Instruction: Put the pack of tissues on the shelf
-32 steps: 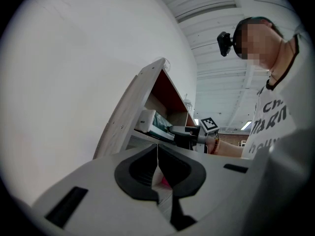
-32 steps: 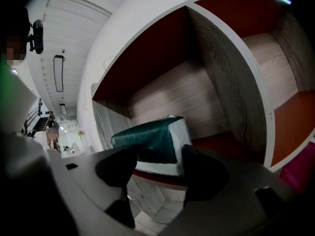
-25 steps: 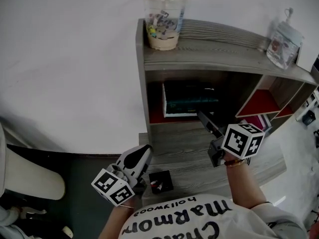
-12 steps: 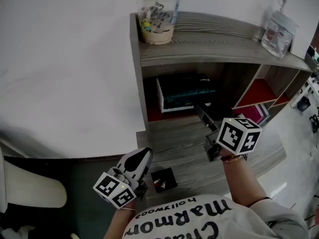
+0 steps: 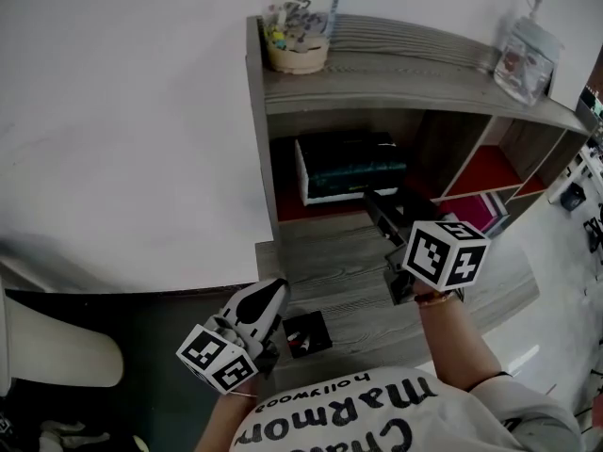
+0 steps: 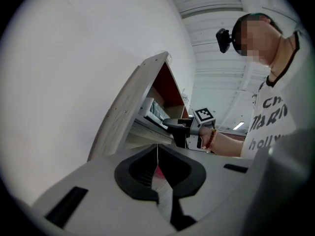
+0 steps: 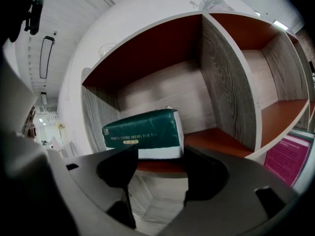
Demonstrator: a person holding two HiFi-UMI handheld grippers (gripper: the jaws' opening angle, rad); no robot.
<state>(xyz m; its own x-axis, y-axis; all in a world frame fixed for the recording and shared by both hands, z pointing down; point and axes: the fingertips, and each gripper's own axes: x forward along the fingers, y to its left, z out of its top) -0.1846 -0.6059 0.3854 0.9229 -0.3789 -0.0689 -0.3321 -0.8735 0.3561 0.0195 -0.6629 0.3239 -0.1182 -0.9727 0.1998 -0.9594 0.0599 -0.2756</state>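
The pack of tissues [image 5: 349, 163], dark green with a white underside, lies on the red floor of the shelf's left compartment [image 5: 287, 217]. In the right gripper view the pack [image 7: 142, 132] sits just beyond the jaws, touching neither. My right gripper [image 5: 382, 205] points at it from the front and is open [image 7: 157, 168]. Its jaws have just been closing a little with nothing between them. My left gripper [image 5: 268, 298] hangs low at the shelf's left front corner, and its jaws [image 6: 157, 154] are shut on nothing.
On the shelf top [image 5: 396, 78] stand a plastic cup [image 5: 297, 31] at the left and a clear bag [image 5: 528, 50] at the right. A small black box [image 5: 306, 334] lies on the lower board. A pink item [image 7: 288, 151] sits low in the right compartments. A white wall is on the left.
The right gripper has tilted slightly in front of the pack. The pack stays on the shelf floor. The left gripper has not moved.
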